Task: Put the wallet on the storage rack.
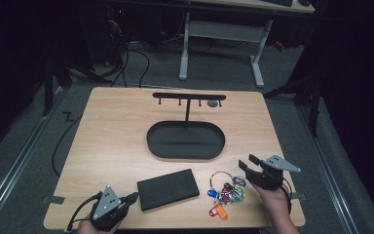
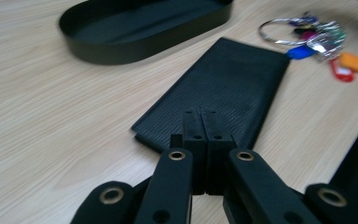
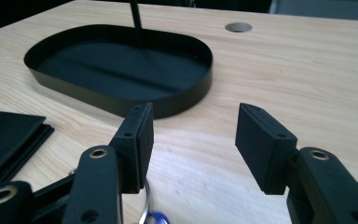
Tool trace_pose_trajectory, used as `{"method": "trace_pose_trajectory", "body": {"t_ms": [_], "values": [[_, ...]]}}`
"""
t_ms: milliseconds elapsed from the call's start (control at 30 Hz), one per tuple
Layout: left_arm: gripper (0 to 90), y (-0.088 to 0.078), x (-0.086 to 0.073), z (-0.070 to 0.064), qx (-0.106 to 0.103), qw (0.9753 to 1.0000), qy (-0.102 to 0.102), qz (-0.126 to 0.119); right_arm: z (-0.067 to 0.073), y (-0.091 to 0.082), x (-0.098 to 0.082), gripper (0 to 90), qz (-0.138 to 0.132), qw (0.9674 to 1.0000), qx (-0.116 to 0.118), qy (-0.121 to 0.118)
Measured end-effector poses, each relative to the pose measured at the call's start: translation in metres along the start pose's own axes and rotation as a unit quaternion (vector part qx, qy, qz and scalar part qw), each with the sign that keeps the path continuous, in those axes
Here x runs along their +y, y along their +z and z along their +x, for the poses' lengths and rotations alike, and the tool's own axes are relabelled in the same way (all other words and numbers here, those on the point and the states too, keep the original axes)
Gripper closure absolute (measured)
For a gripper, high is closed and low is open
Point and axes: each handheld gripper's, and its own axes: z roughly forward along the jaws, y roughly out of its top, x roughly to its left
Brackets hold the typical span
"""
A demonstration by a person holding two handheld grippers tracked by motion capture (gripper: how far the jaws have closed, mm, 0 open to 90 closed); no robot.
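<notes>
Nearby, right hand-held gripper (image 1: 247, 163) agape beside key bunch (image 1: 228, 191), left hand-held gripper (image 1: 132, 197) closed empty at black wallet (image 1: 168, 188).

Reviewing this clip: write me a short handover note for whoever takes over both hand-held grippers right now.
Left hand-held gripper: jaws shut, empty, at the near end of the black wallet.
Right hand-held gripper: jaws open, empty, just above the bunch of keys.
Wallet and keys lie on the table, in front of the black oval tray; the hook stand rises from the tray.
Done: nothing moved yet; tray and hooks are bare.
Left: probably grip the keys, then the wallet, and put them away.
</notes>
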Motion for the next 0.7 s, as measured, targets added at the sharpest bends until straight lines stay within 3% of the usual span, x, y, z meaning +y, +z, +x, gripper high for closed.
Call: {"method": "trace_pose_trajectory", "body": {"t_ms": [33, 167, 233, 267, 300, 333, 367, 433, 467, 500, 533, 567, 633, 700], "values": [[90.0, 0.014, 0.007, -0.01, -0.025, 0.9994, 0.017, 0.014, -0.002, -0.006, -0.004, 47.2, 0.003, 1.0, -0.008, 0.003], [90.0, 0.047, 0.022, -0.037, -0.068, 0.9948, 0.062, 0.042, -0.008, -0.019, -0.012, 47.4, 0.007, 0.9996, -0.024, 0.013], [90.0, 0.065, 0.028, -0.048, -0.073, 0.9916, 0.088, 0.061, -0.009, -0.026, -0.016, 47.5, 0.008, 0.9993, -0.032, 0.017], [90.0, 0.065, 0.028, -0.048, -0.073, 0.9916, 0.088, 0.061, -0.009, -0.026, -0.016, 47.5, 0.008, 0.9993, -0.032, 0.017], [90.0, 0.081, 0.031, -0.055, -0.078, 0.9879, 0.104, 0.084, -0.01, -0.035, -0.019, 47.6, 0.005, 0.9991, -0.04, 0.017], [90.0, 0.081, 0.031, -0.055, -0.078, 0.9879, 0.104, 0.084, -0.011, -0.039, -0.021, 47.7, 0.004, 0.9989, -0.044, 0.015], [90.0, 0.093, 0.033, -0.061, -0.08, 0.9846, 0.116, 0.103, -0.011, -0.043, -0.023, 47.8, 0.005, 0.9987, -0.048, 0.014], [90.0, 0.097, 0.034, -0.063, -0.08, 0.9834, 0.12, 0.11, -0.014, -0.05, -0.027, 48.0, 0.005, 0.9983, -0.055, 0.019], [90.0, 0.105, 0.036, -0.069, -0.079, 0.9799, 0.136, 0.122, -0.015, -0.053, -0.029, 48.1, 0.006, 0.998, -0.059, 0.023], [90.0, 0.108, 0.037, -0.071, -0.075, 0.9788, 0.143, 0.126, -0.016, -0.055, -0.03, 48.1, 0.006, 0.9977, -0.062, 0.026], [90.0, 0.108, 0.037, -0.071, -0.075, 0.9788, 0.143, 0.126, -0.016, -0.055, -0.03, 48.1, 0.006, 0.9977, -0.062, 0.026], [90.0, 0.114, 0.039, -0.071, -0.06, 0.9779, 0.149, 0.134, -0.018, -0.059, -0.032, 48.3, 0.006, 0.9972, -0.068, 0.03], [90.0, 0.117, 0.043, -0.062, -0.059, 0.9803, 0.13, 0.136, -0.018, -0.061, -0.034, 48.3, 0.007, 0.9969, -0.071, 0.031], [90.0, 0.121, 0.046, -0.058, -0.043, 0.9812, 0.13, 0.135, -0.017, -0.062, -0.035, 48.3, 0.009, 0.9968, -0.073, 0.031]]}}
